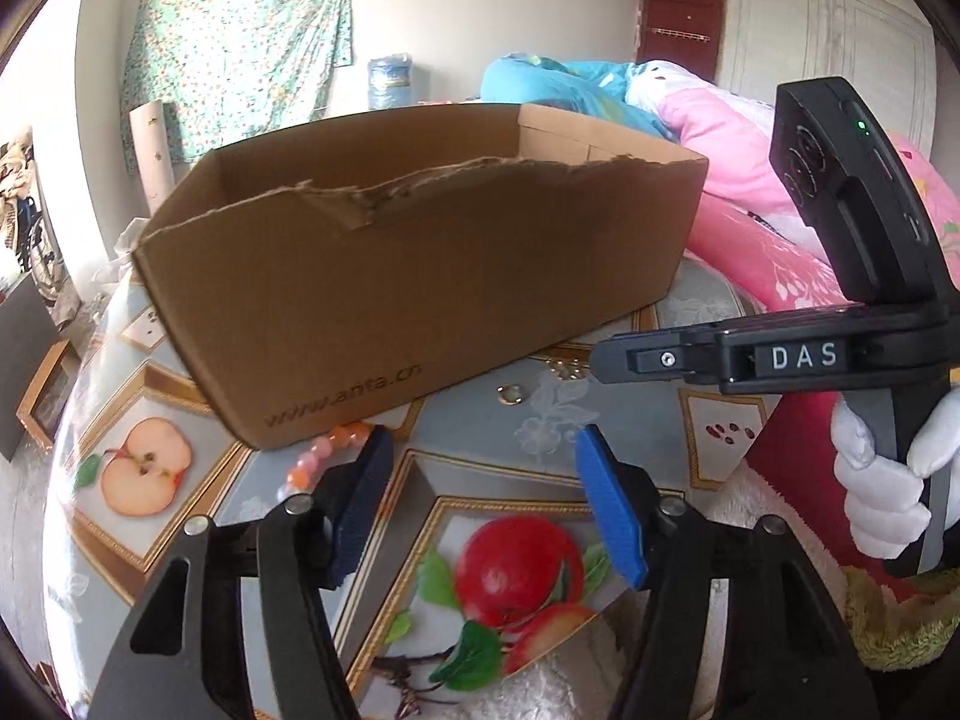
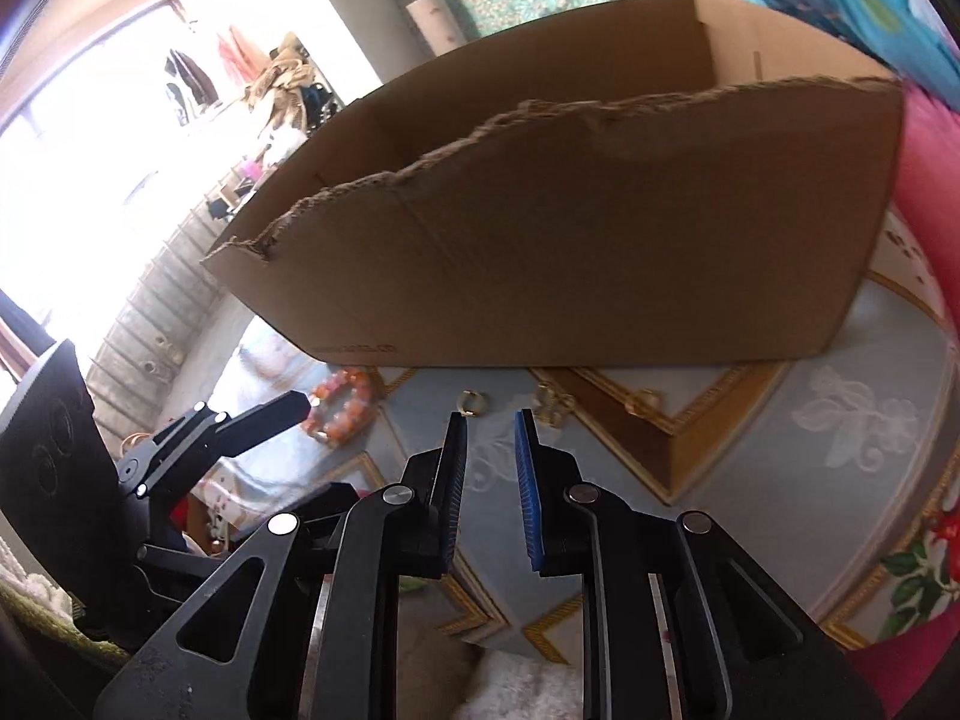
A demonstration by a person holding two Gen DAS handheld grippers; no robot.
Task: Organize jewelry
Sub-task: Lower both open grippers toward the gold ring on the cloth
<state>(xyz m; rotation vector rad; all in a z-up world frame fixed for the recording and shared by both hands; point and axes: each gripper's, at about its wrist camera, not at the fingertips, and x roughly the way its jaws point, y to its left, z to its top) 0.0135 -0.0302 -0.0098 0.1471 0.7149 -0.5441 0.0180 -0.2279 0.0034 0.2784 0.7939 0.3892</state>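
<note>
Hovering over a fruit-print tablecloth [image 1: 252, 480], the left gripper [image 1: 483, 456] is holding its blue pads wide apart with nothing between them. The orange beaded bracelet [image 1: 321, 456] is lying at about ten o'clock from the left pad, just beside it and against the foot of the torn cardboard box [image 1: 420, 276]. A small gold ring [image 1: 509, 394] is resting on the cloth at twelve o'clock, just beyond the fingertips, near the box's front wall, with another gold piece [image 1: 561, 367] at one o'clock.

The right gripper [image 2: 491, 420] is pointing at the box with its pads a narrow gap apart, clamping nothing. In its view the ring [image 2: 470, 402] is sitting just past its left pad, at eleven o'clock. A gloved hand [image 1: 888, 480] is gripping the right gripper's handle.
</note>
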